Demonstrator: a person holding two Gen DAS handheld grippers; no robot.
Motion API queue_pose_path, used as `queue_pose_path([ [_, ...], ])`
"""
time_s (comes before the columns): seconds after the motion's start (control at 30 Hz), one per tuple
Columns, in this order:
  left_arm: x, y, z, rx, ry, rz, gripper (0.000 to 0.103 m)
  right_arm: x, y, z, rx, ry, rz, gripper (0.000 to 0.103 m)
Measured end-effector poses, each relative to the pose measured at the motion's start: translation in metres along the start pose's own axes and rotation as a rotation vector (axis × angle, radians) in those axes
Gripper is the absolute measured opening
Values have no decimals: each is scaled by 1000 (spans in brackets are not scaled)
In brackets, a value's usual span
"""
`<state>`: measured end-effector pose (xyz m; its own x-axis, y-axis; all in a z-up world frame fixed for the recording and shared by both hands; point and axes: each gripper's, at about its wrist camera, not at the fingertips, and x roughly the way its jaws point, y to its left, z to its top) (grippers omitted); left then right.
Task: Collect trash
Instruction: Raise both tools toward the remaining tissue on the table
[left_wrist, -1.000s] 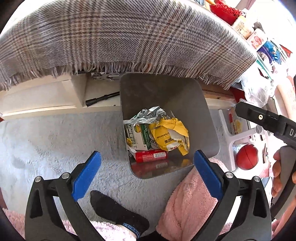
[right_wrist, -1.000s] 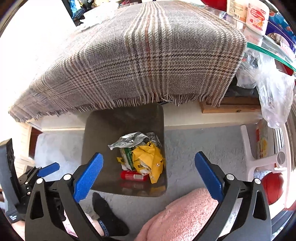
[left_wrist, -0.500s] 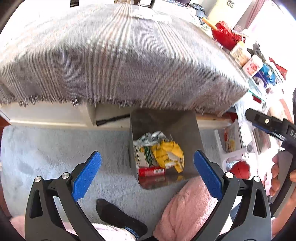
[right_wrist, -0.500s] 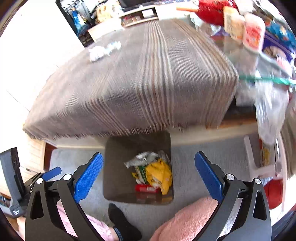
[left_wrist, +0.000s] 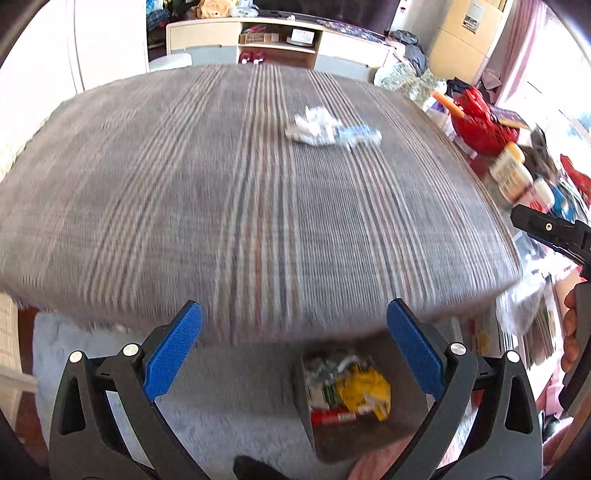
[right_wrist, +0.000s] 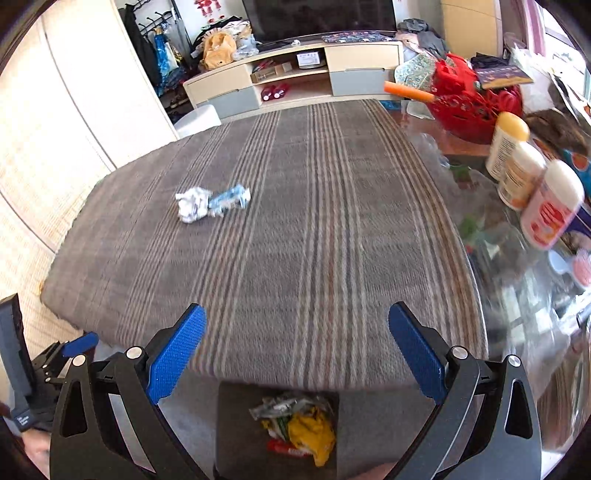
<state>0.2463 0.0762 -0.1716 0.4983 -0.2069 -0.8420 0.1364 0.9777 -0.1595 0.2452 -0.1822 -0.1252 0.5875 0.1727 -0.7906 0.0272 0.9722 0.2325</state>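
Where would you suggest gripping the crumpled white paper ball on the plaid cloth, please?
Pinch the crumpled paper ball across its middle from above, on the side away from the blue-white wrapper that seems to touch it. It is roundish, so any pinch axis works.

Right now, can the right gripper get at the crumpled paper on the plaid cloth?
Probably yes: the right gripper is open and empty, and only bare plaid cloth lies before the crumpled paper.
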Motion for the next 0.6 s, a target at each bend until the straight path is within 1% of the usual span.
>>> queue_pose_path([
  [0.13,16,5,33,-6,-5,16,95,27,13,39,-25,-4,-7,99],
  [0.3,37,7,67,13,-10,35,95,62,29,73,-57,-5,-28,99],
  [0.33,41,7,72,14,-9,37,95,71,31,79,-52,5,-19,98],
  [0.4,50,6,81,19,-6,43,95,85,33,89,-37,28,13,93],
  [0.47,59,5,89,23,-1,46,95,101,35,99,-20,61,43,81],
  [0.53,66,4,95,27,2,45,95,118,37,105,-5,97,66,76],
  [0.57,69,4,97,28,4,44,95,125,38,108,-2,111,71,72],
  [0.6,72,3,99,29,5,43,95,132,40,109,-5,122,68,70],
])
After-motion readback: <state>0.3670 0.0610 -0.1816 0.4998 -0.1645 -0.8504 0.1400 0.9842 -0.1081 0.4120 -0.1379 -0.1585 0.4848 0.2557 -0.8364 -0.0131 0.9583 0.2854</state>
